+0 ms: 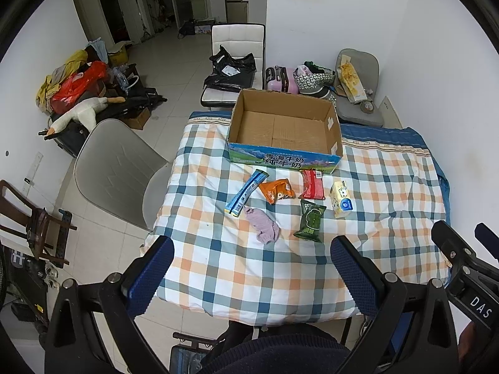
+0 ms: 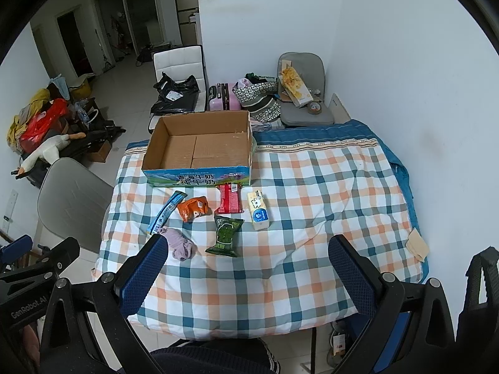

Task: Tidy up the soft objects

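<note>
An open empty cardboard box [image 1: 285,127] [image 2: 199,148] stands at the far side of the checked cloth. In front of it lie a blue stick packet [image 1: 246,192] [image 2: 166,212], an orange pouch [image 1: 277,190] [image 2: 193,208], a red packet [image 1: 312,184] [image 2: 230,198], a yellow tissue pack [image 1: 341,199] [image 2: 259,210], a green packet [image 1: 310,220] [image 2: 226,236] and a lilac sock [image 1: 263,226] [image 2: 181,243]. My left gripper [image 1: 251,268] is open and empty, held above the table's near edge. My right gripper [image 2: 248,265] is open and empty, also short of the objects.
A grey chair [image 1: 121,168] [image 2: 68,202] stands left of the table [image 1: 389,187] [image 2: 327,187]. A beige cloth [image 2: 416,244] lies at the table's right edge. Behind are a white chair with a black bag [image 1: 232,71], a pink suitcase [image 1: 280,78] and a grey chair [image 1: 358,93].
</note>
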A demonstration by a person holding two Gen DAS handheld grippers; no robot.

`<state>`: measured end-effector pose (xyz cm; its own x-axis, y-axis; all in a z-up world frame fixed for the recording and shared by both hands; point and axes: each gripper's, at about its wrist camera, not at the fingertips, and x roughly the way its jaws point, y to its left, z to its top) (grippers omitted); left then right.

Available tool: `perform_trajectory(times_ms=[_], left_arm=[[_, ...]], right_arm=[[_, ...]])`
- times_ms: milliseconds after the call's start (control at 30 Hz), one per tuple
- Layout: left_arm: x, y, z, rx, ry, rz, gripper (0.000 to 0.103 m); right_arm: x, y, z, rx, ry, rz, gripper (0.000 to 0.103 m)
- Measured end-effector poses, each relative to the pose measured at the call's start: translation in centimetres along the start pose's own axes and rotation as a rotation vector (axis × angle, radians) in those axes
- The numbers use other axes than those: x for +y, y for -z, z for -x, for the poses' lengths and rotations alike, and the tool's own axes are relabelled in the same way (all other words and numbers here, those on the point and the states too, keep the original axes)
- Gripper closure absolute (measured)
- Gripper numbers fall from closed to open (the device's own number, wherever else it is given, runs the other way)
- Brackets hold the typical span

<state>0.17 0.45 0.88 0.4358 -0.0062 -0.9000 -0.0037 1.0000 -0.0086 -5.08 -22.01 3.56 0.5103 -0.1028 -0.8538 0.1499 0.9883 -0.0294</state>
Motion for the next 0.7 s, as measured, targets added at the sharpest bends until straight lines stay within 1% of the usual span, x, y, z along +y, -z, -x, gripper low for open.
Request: perform_trajectory(times_ms=[233,333,567,600,633,667,700], left_arm=[[-0.12,-0.11,0.1,0.002,0.002,0.0,0.0],[-0.17,-0.13,0.07,0.003,0.001,0.002,0.0],[-0.1,-0.2,0.08,0.003,0.003,0.002,0.0],[-0.09,-0.21,0.09,0.003,0.003,0.001,0.0],[-0.08,-0.25,0.13,0.003,0.003,0.0,0.0],[-0.08,-0.2,0.08,0.003,0.003,0.002,0.0],[-0.08,-0.2,0.1,0.002,0.003,0.002,0.0]], right_arm=[[-0.06,-0.19,-0.04,0.0,0.002,-0.005,0.0],[-0.16,0.32,-0.01,-0.002,0.002,-0.004,0.0],[-0.13,0.21,0.1,-0.002,-0.001,-0.004,0.0],[-0.08,-0.23,-0.04,-0.001,-0.002,-0.003,0.0],[-0.1,0.19,0.16,-0.001,-0.001,-0.005,0.0],[-0.05,-0.23,0.02,0.0,-0.001,-0.004,0.0],[-0.08,0.17,0.15,-0.001,-0.001,-0.005,0.0]])
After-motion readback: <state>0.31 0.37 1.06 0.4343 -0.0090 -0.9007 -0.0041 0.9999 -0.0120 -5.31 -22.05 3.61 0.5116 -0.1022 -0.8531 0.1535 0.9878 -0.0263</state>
